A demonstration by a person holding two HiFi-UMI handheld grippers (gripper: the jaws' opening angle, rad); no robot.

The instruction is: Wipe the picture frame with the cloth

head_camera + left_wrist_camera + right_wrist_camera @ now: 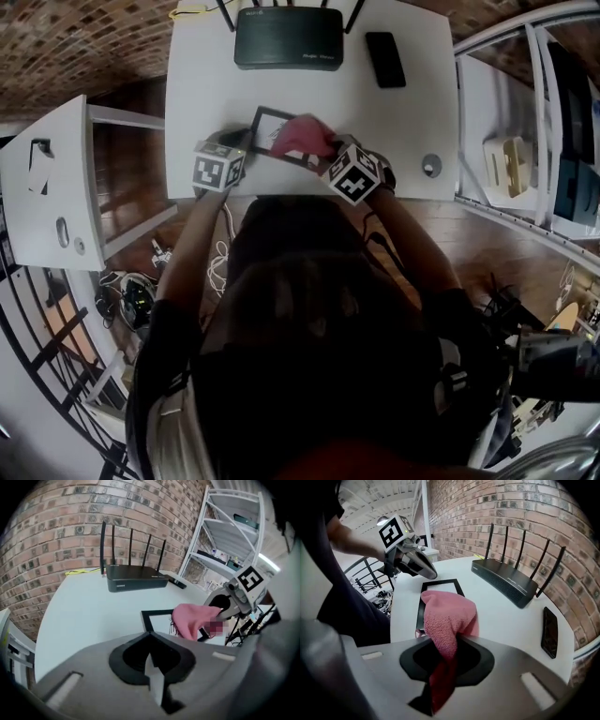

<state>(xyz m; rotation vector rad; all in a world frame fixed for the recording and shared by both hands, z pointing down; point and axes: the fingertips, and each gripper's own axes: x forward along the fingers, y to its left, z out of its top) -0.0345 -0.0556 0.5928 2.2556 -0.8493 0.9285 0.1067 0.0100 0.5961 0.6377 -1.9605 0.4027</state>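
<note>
Holding pink cloth (305, 139) on frame (267, 120) w/ rt gripper (328, 157) fingers; lt gripper (242, 153) fingers clenched, empty.

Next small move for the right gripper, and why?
Probably drag the right gripper, shut on the cloth, along the picture frame toward its uncovered end. The cloth drapes the end nearest that gripper; the shut left gripper sits by the bare end's corner, possibly steadying it.

Picture frame (270, 131): much of it lies under the cloth (305, 138); the picture inside is too small to make out.
Router (288, 39): antennas cut off by the head view's top edge; its label is too small to read.
Bench (206, 84): near edge partly hidden behind the person's head (300, 248).
Shelf rack (525, 112): cut off at the right edge.
</note>
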